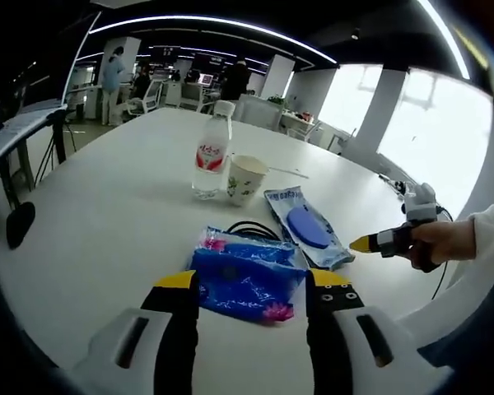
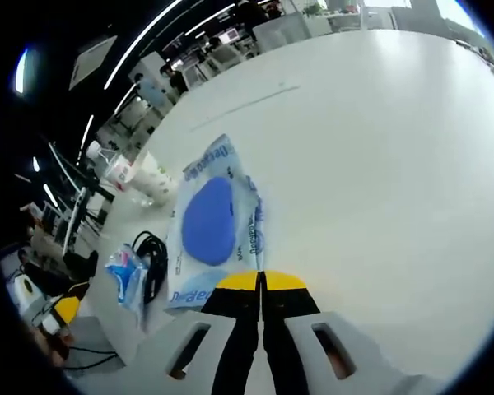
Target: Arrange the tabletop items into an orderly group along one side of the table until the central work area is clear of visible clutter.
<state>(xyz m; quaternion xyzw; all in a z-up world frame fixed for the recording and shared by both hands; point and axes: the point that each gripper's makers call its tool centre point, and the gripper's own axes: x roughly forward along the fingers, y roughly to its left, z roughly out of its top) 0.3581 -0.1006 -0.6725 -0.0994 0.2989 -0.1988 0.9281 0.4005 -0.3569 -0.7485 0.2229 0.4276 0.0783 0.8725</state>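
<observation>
On the smooth white counter [image 1: 107,206], the left gripper [image 1: 251,284] stands with jaws wide apart, straddling the near edge of a crinkly blue plastic packet [image 1: 243,280] printed with pink flowers. A black cable [image 1: 251,226] loops just behind it. Beside it lies a flat wipes pack [image 1: 305,226] with a rounded blue lid. Farther off, a clear water bottle [image 1: 212,152] stands upright, touching a paper cup [image 1: 245,177]. The right gripper [image 2: 261,284] has its jaws pressed together, holding nothing, just at the wipes pack's edge.
</observation>
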